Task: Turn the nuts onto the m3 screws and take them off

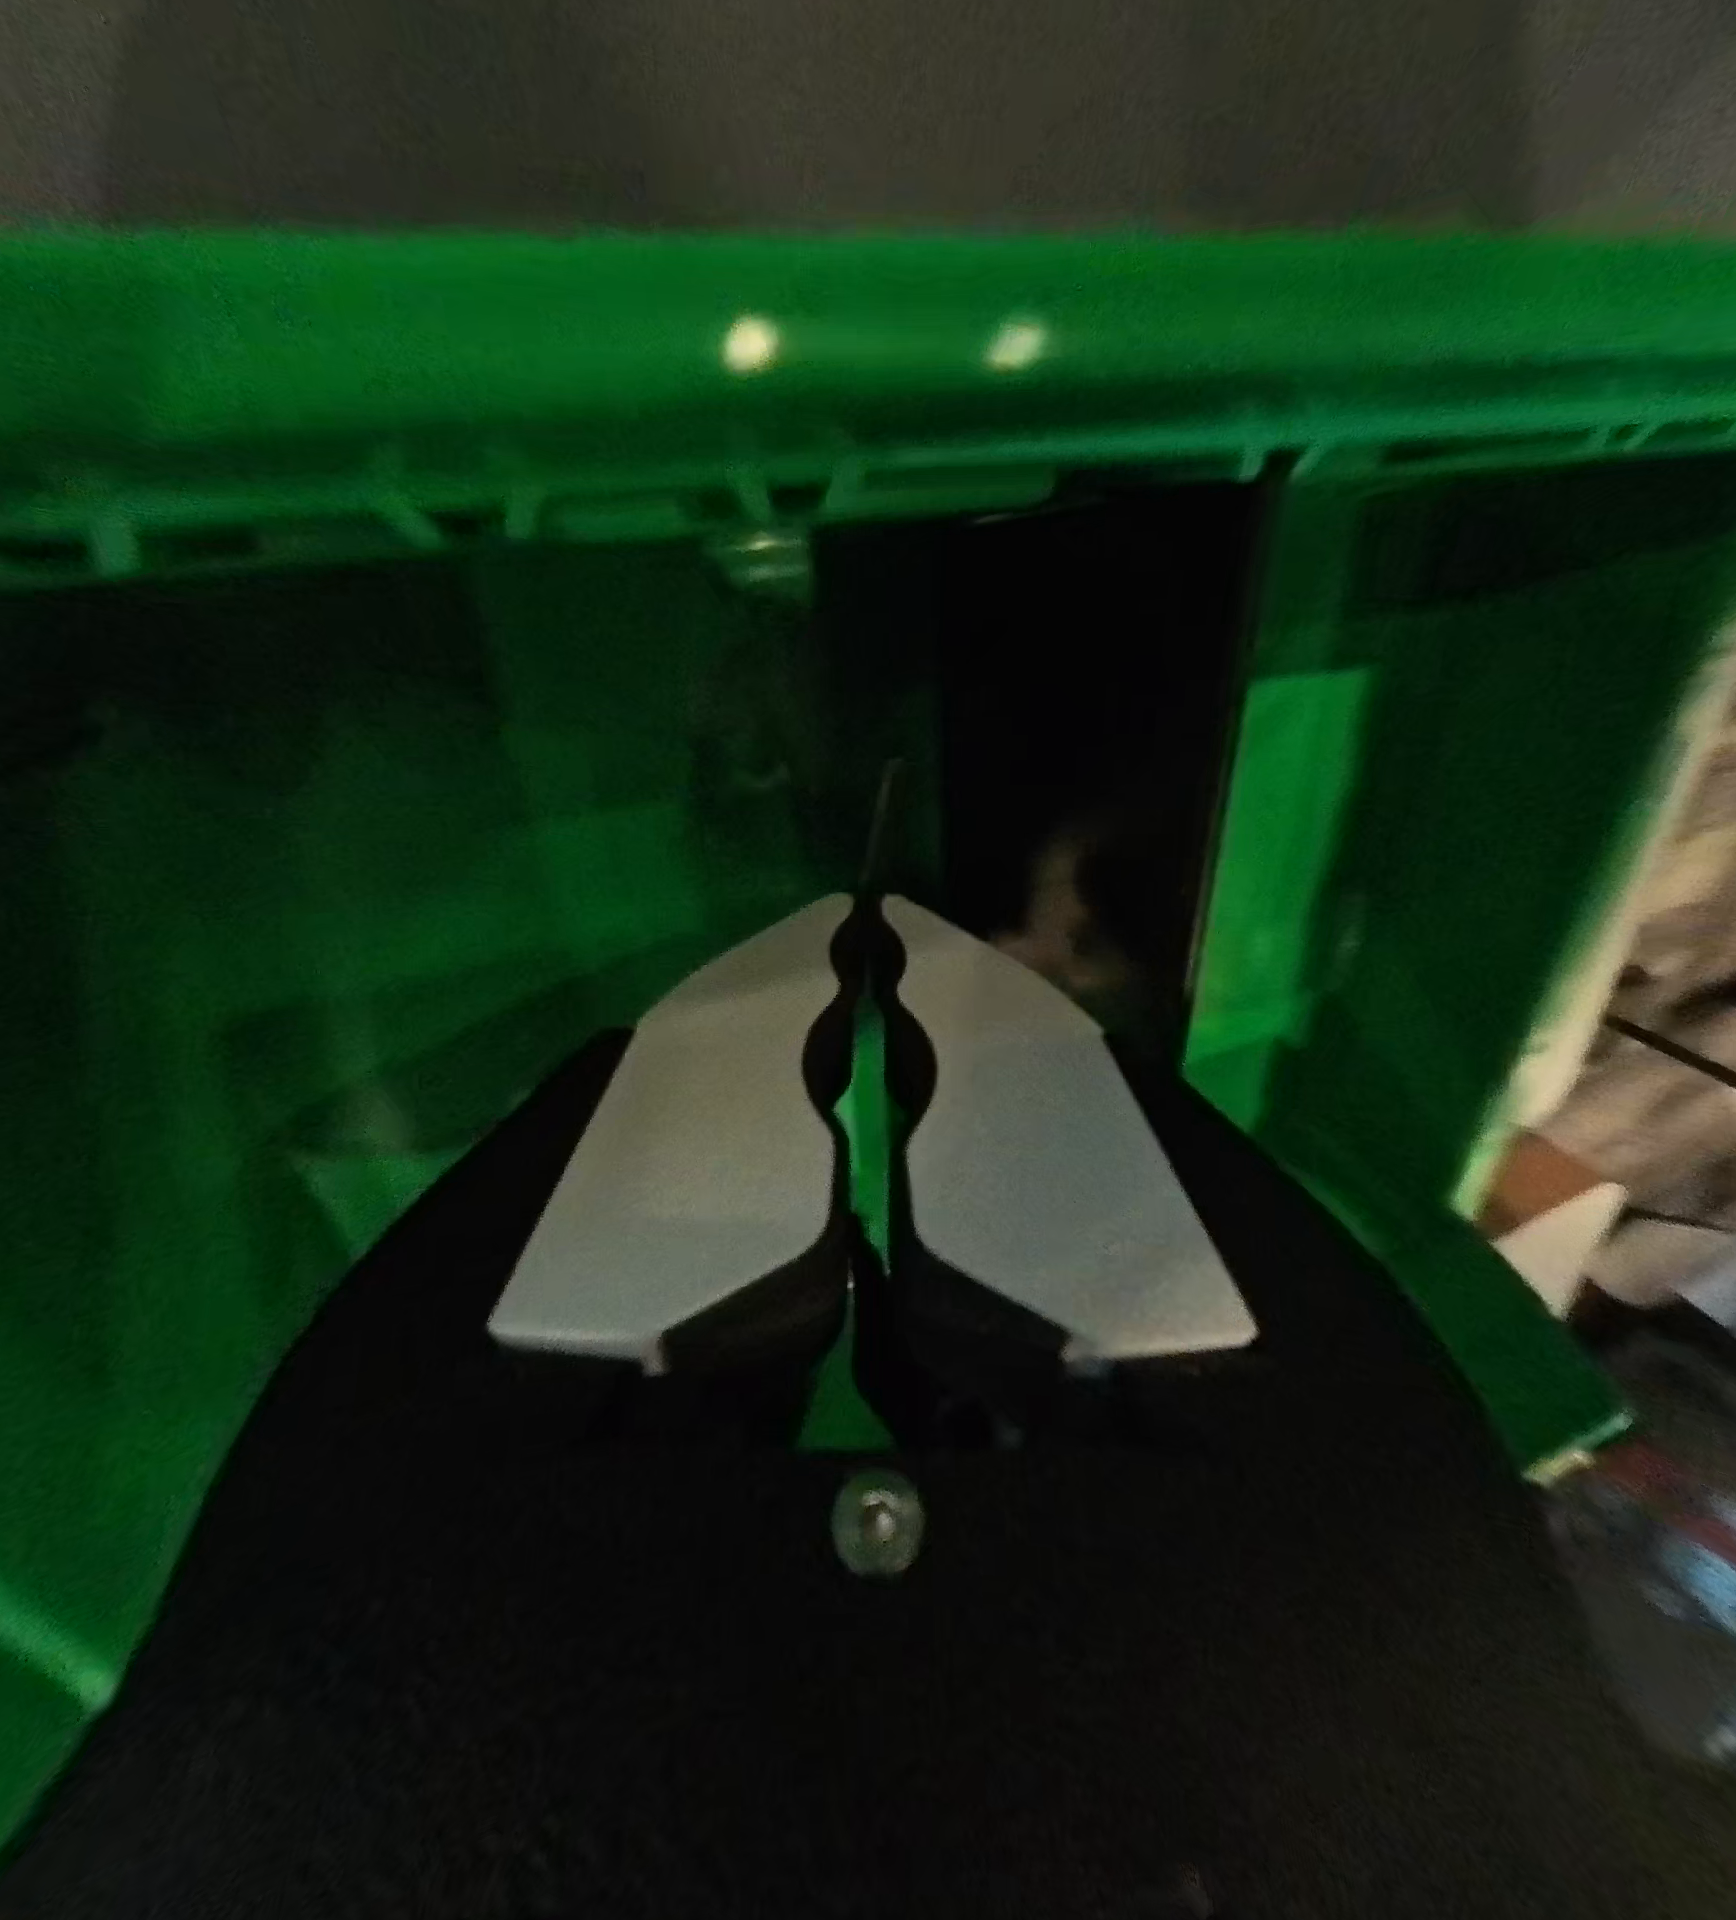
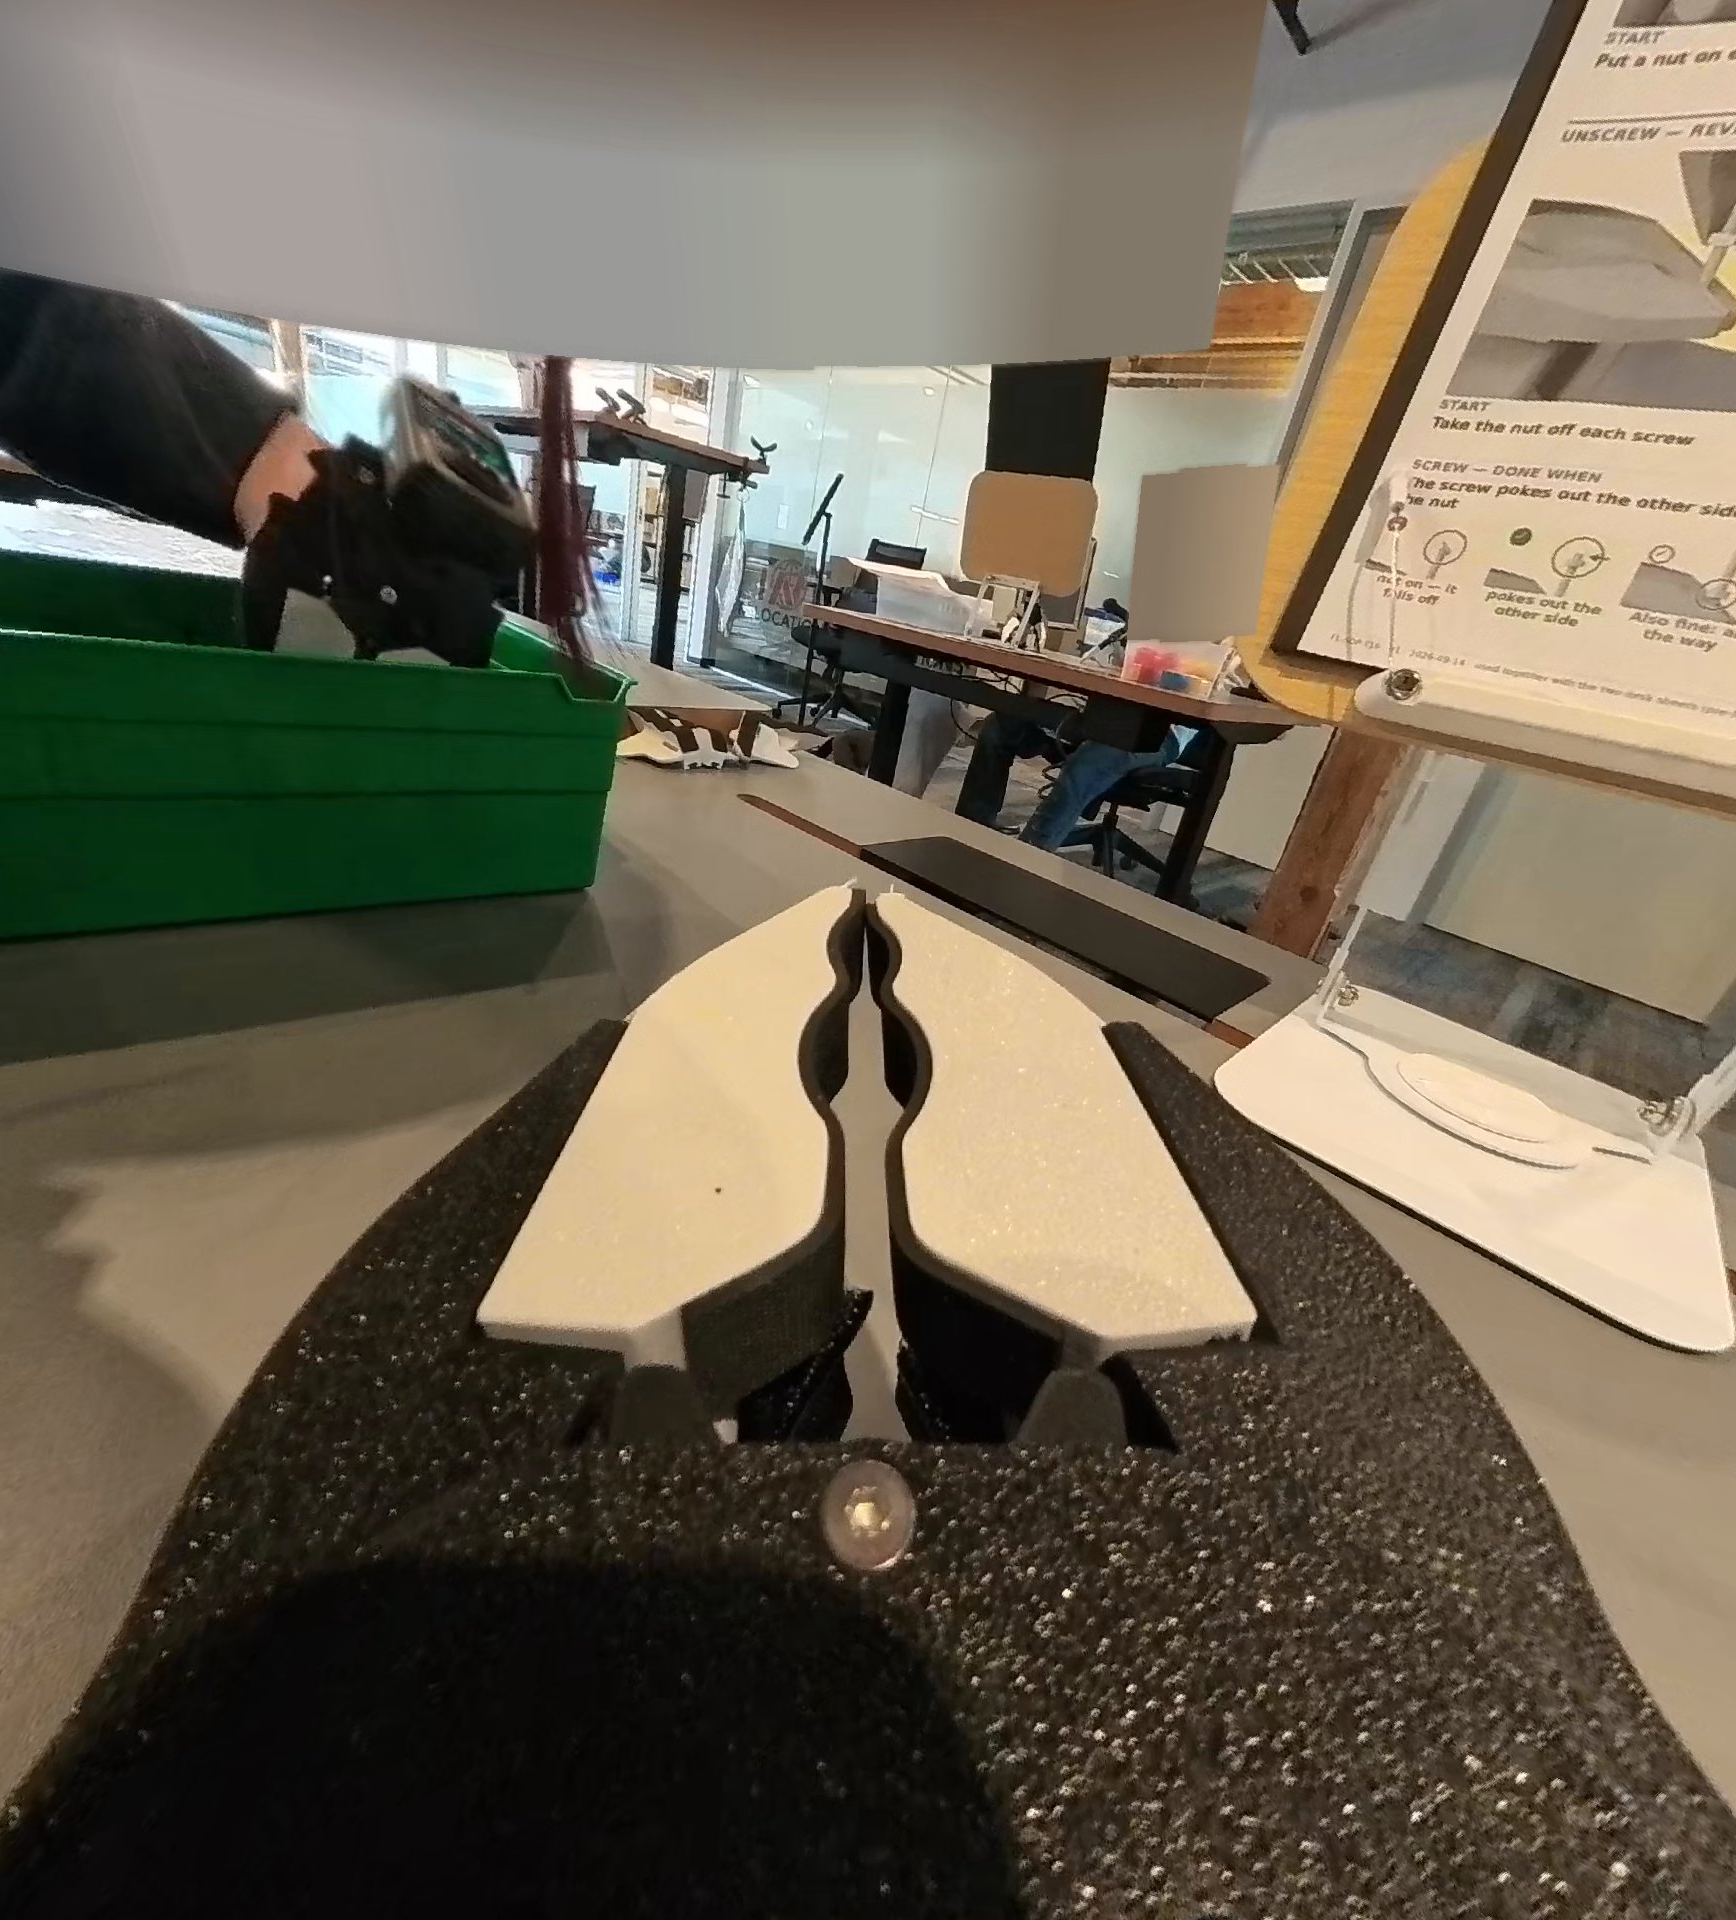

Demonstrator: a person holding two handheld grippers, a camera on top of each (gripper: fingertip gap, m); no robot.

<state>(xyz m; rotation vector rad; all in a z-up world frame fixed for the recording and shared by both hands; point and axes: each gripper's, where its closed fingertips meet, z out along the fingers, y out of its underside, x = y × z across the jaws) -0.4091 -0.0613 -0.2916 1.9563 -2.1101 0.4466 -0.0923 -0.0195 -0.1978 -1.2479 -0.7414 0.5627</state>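
So, your left gripper (image 1: 869, 902) is deep inside the big green plastic bin (image 1: 843, 343). Its two white fingers are squeezed together. A thin dark rod (image 1: 883, 821) sticks out from between the tips. It may be one of the m3 screws, but the picture is too blurry to be sure.

Your right gripper (image 2: 866, 896) is squeezed closed too, with nothing in it. It sits low over the grey tabletop (image 2: 324, 1039), well away from the bin. A flat black strip (image 2: 1061, 925) lies just past its tips. A white stand with a printed sheet of pictures (image 2: 1570, 416) is off to its right.

I think you are picking up a part right now. To do it well, hold the left gripper tight and lift slowly, straight up. Keep the rod clear of the bin wall so it does not get knocked loose. Then bring it over the open tabletop, where you can see better. The rod is very thin, so it could tip or slide if you rush.

Some things are hard to see. The inside of the bin is dark and blurry. No nuts show anywhere. From the right side, the bin wall hides the left gripper's fingers. A grey patch covers the top of both pictures.
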